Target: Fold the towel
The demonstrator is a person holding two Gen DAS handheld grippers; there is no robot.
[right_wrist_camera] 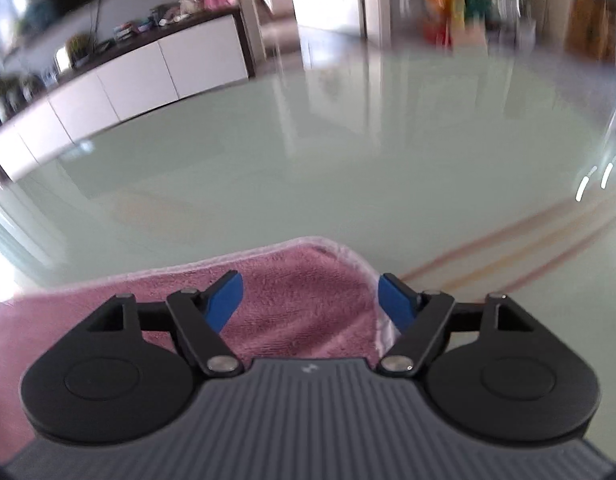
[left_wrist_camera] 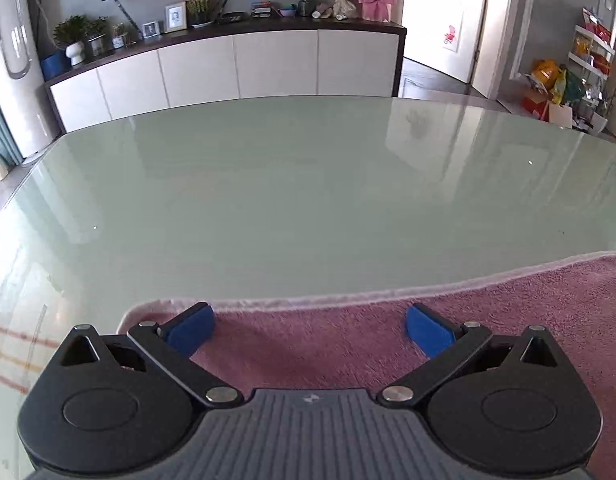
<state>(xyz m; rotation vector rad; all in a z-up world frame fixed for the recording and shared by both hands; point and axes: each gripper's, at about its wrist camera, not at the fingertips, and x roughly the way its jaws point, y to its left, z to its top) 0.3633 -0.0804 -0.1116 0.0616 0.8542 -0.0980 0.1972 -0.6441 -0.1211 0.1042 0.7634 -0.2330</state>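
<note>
A pink towel point(left_wrist_camera: 488, 312) lies flat on the pale green glass table point(left_wrist_camera: 292, 184). In the left wrist view my left gripper point(left_wrist_camera: 310, 326) hovers over the towel's far left corner, jaws wide apart and nothing between the blue pads point(left_wrist_camera: 190, 330). The right wrist view is blurred. There the same towel point(right_wrist_camera: 304, 292) shows its far right corner, with its white hem curving round. My right gripper point(right_wrist_camera: 310, 298) stands open above that corner, its right pad point(right_wrist_camera: 396, 300) near the towel's right edge. Neither gripper pinches cloth.
Bare glass table point(right_wrist_camera: 292, 176) stretches ahead of both grippers to its far edge. Beyond it a white sideboard point(left_wrist_camera: 236, 68) with plants, frames and a pink gift box lines the wall. Coloured bags point(left_wrist_camera: 556, 80) crowd the floor at right.
</note>
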